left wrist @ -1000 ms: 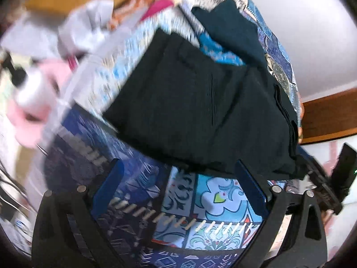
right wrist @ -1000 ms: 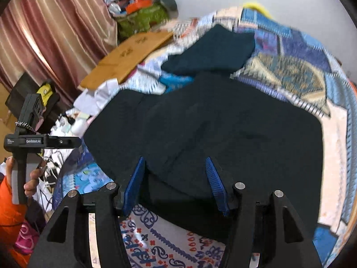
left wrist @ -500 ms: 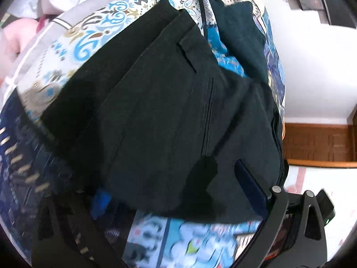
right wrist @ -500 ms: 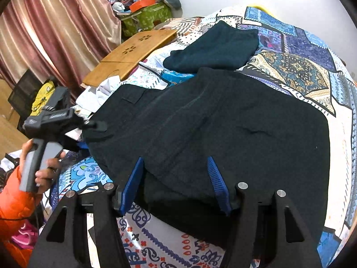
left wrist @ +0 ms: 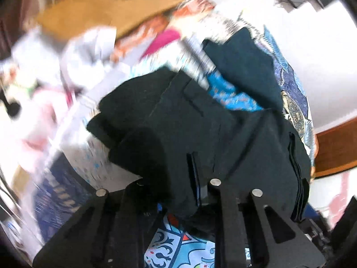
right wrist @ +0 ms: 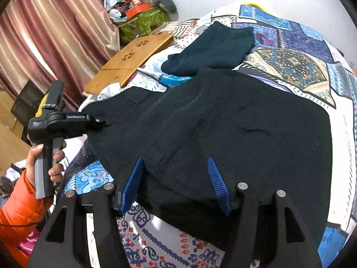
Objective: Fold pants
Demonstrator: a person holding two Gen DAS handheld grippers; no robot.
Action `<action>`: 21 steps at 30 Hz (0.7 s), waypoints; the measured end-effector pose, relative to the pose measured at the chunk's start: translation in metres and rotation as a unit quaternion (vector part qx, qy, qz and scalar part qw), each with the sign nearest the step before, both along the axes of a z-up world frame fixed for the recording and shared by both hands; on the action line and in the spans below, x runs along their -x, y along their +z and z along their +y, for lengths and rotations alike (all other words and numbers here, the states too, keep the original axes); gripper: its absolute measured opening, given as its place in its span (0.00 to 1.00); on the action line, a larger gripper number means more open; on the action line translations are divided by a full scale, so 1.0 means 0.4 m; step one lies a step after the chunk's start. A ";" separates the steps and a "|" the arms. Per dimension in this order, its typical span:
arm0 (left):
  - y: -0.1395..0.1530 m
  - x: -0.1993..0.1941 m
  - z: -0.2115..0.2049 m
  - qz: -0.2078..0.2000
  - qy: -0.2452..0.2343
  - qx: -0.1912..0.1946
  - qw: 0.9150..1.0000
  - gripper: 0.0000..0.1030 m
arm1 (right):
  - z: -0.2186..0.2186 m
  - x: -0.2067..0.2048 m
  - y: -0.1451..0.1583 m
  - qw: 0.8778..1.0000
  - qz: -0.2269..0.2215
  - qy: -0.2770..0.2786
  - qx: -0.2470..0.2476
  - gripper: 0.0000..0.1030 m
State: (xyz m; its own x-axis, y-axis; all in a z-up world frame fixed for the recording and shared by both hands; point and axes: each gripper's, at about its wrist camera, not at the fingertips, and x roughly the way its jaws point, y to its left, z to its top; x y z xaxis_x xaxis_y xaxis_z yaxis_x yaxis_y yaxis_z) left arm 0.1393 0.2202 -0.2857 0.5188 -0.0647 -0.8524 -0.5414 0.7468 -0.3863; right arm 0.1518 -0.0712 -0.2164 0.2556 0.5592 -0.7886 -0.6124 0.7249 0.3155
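Note:
Black pants (right wrist: 223, 129) lie partly folded on a patchwork bedspread (right wrist: 301, 67). In the left wrist view the pants (left wrist: 200, 122) fill the middle, and my left gripper (left wrist: 178, 178) is shut on their near waistband edge, with cloth bunched over the fingers. The left gripper also shows in the right wrist view (right wrist: 98, 120), clamped on the pants' left corner. My right gripper (right wrist: 176, 178) is open, its blue pads straddling the near folded edge of the pants.
A second dark folded garment (right wrist: 212, 47) lies farther back on the bed. A wooden lap tray (right wrist: 129, 62) sits at the bed's left edge by loose white cloth. Striped curtains (right wrist: 44, 33) and a cluttered green box (right wrist: 142, 22) stand beyond.
My left gripper moved in from off the bed edge, closed on the pants' edge and lifted it. My right gripper stayed open in place over the near fold.

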 end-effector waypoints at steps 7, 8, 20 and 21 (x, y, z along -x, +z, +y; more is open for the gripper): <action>0.250 -0.048 -0.099 -0.090 -0.053 -0.138 0.985 0.18 | -0.167 -0.006 0.058 0.996 -0.024 -0.082 -0.008 0.55; 0.286 -0.060 -0.119 -0.107 -0.058 -0.152 0.981 0.18 | -0.187 -0.007 0.060 0.995 -0.027 -0.092 -0.005 0.55; 0.538 -0.183 -0.484 -0.241 -0.217 -0.210 0.923 0.18 | -0.362 -0.002 -0.036 0.985 0.010 -0.171 0.022 0.55; 0.535 -0.196 -0.523 -0.240 -0.236 -0.208 0.918 0.18 | -0.364 -0.002 -0.032 0.985 0.009 -0.170 0.023 0.55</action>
